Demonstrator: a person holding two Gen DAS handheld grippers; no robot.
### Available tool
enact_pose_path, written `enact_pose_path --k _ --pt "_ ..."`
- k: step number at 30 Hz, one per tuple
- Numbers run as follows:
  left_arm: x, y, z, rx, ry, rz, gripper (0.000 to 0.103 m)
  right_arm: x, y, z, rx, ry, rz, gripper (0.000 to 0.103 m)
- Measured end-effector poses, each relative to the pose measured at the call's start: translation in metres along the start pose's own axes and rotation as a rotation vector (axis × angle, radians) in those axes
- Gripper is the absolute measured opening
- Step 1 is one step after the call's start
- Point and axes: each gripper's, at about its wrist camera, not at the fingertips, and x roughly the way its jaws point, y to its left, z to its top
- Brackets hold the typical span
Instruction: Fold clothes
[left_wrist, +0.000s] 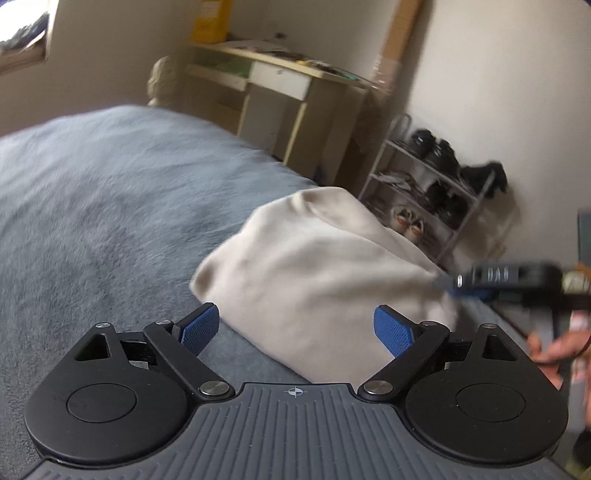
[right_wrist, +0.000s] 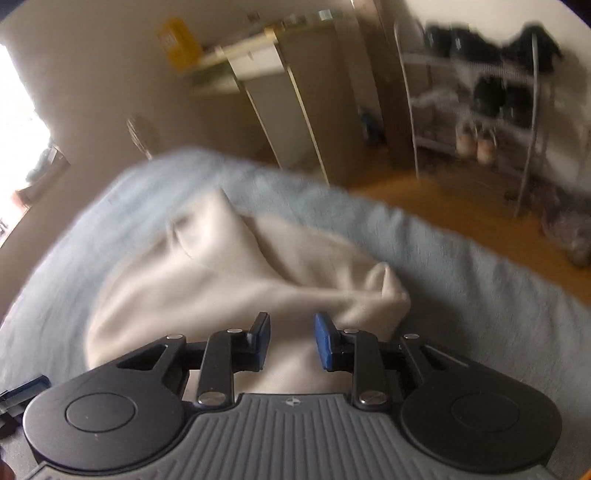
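A cream garment (left_wrist: 314, 277) lies bunched in a mound on the grey-blue blanket (left_wrist: 110, 203), close to the bed's right edge. My left gripper (left_wrist: 295, 332) hovers just in front of it, wide open, with nothing between its blue pads (left_wrist: 199, 330). From the right, my right gripper (left_wrist: 443, 282) meets the garment's edge, held by a person's hand (left_wrist: 550, 350). In the right wrist view, the right gripper (right_wrist: 291, 339) has its jaws narrowed on a fold of the cream garment (right_wrist: 221, 280), and creases run toward the fingers. The view is blurred by motion.
Beyond the bed's edge are a wooden floor (right_wrist: 443, 199), a wire shoe rack (left_wrist: 436, 192) with dark shoes, and a pale desk (left_wrist: 280, 77) against the wall. The blanket (right_wrist: 461, 277) stretches bare to the left and behind the garment.
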Motion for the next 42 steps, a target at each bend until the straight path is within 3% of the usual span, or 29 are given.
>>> enact_pose_path --k 7,9,12,13,16,18,21,23,25,28,30,32,35,38,40,42 --pt "0.042 -0.055 -0.018 0.107 0.092 0.021 0.092 0.013 0.035 0.003 -0.348 0.030 0.072 0.029" --pt "0.048 -0.064 -0.029 0.150 0.075 0.059 0.094 0.032 0.039 0.004 -0.423 0.064 0.028 0.029" --pt "0.045 -0.066 -0.037 0.172 0.051 0.053 0.095 0.047 0.044 0.013 -0.425 0.080 -0.045 0.026" --pt "0.045 -0.065 -0.039 0.169 0.044 0.043 0.095 0.044 0.049 0.017 -0.429 0.058 -0.031 0.028" --pt "0.042 -0.059 -0.042 0.160 0.025 0.016 0.095 0.026 0.076 0.029 -0.484 -0.033 0.110 0.028" --pt "0.042 -0.058 -0.045 0.165 0.009 0.002 0.095 0.024 0.101 0.033 -0.588 -0.024 0.281 0.028" --pt "0.042 -0.056 -0.047 0.170 -0.009 -0.018 0.095 0.053 0.139 0.032 -0.753 0.039 0.355 0.028" --pt "0.042 -0.055 -0.049 0.172 -0.016 -0.031 0.095 0.083 0.151 0.032 -0.782 0.100 0.335 0.027" --pt "0.042 -0.052 -0.049 0.167 -0.017 -0.048 0.095 0.108 0.157 0.034 -0.794 0.123 0.252 0.028" --pt "0.043 -0.049 -0.049 0.160 -0.019 -0.067 0.096 0.111 0.167 0.045 -0.748 0.068 0.149 0.028" --pt "0.044 -0.048 -0.050 0.159 -0.023 -0.074 0.096 0.099 0.177 0.044 -0.782 0.048 0.285 0.028" --pt "0.044 -0.047 -0.051 0.155 -0.021 -0.080 0.096 0.095 0.193 0.035 -0.863 0.089 0.405 0.028" --pt "0.045 -0.046 -0.052 0.149 -0.019 -0.088 0.096 0.115 0.213 0.015 -1.014 0.135 0.325 0.027" --pt "0.044 -0.046 -0.052 0.145 -0.017 -0.098 0.096 0.133 0.216 0.020 -0.980 0.090 0.156 0.028" --pt "0.043 -0.046 -0.054 0.146 -0.018 -0.100 0.096 0.121 0.220 0.026 -0.946 0.047 0.248 0.028" --pt "0.042 -0.047 -0.056 0.146 -0.020 -0.103 0.096 0.110 0.238 0.013 -1.040 0.088 0.376 0.028"
